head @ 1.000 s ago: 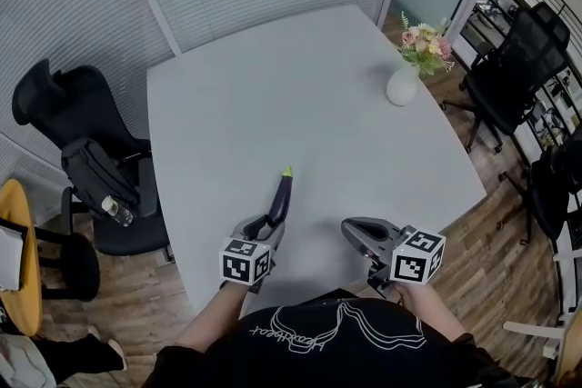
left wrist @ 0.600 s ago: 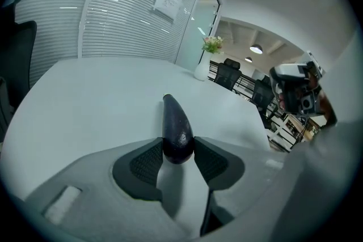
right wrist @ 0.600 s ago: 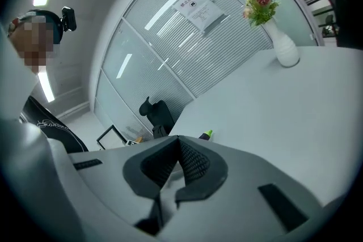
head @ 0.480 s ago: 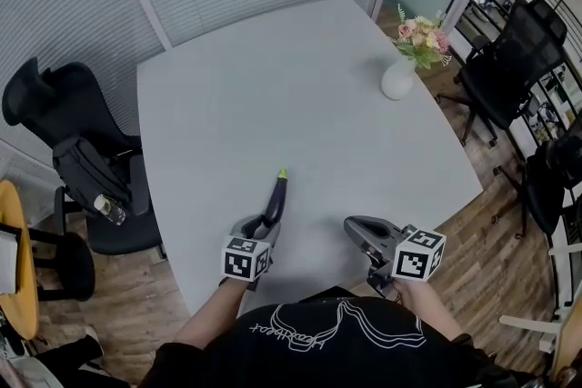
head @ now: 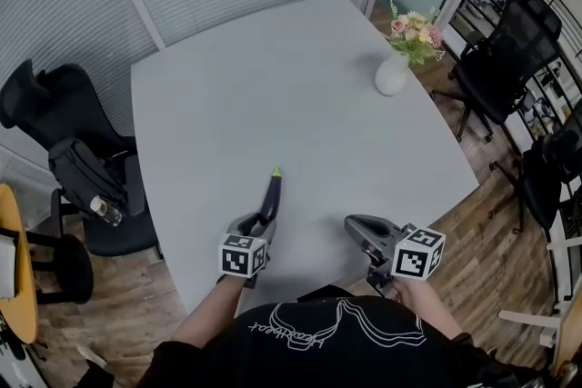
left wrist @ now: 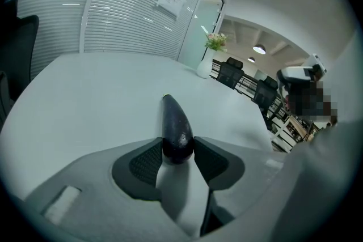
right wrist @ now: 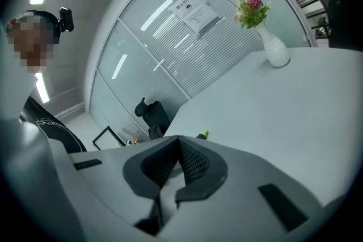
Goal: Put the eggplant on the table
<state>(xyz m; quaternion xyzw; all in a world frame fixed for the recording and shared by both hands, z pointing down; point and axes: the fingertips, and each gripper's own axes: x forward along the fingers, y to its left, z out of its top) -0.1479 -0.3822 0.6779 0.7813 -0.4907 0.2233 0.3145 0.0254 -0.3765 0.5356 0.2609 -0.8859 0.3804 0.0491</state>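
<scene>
A dark purple eggplant [head: 270, 196] with a green stem end points away from me over the near part of the grey table [head: 273, 77]. My left gripper [head: 258, 221] is shut on its thick end, and in the left gripper view both pads press the eggplant [left wrist: 177, 127] from the sides. It lies low over the tabletop; whether it touches I cannot tell. My right gripper [head: 351, 226] hovers by the table's near edge, to the right, its jaws shut with nothing between them [right wrist: 177, 142]. The eggplant's green tip [right wrist: 203, 135] peeks over that gripper's jaws.
A white vase of flowers [head: 393, 74] stands at the table's far right corner. Black office chairs stand left [head: 64, 141], one holding a bag and a bottle, and right [head: 500, 59] of the table. Slatted glass walls close the far side.
The left gripper has sunk a little toward the tabletop with the eggplant still gripped. The right gripper has barely shifted.
</scene>
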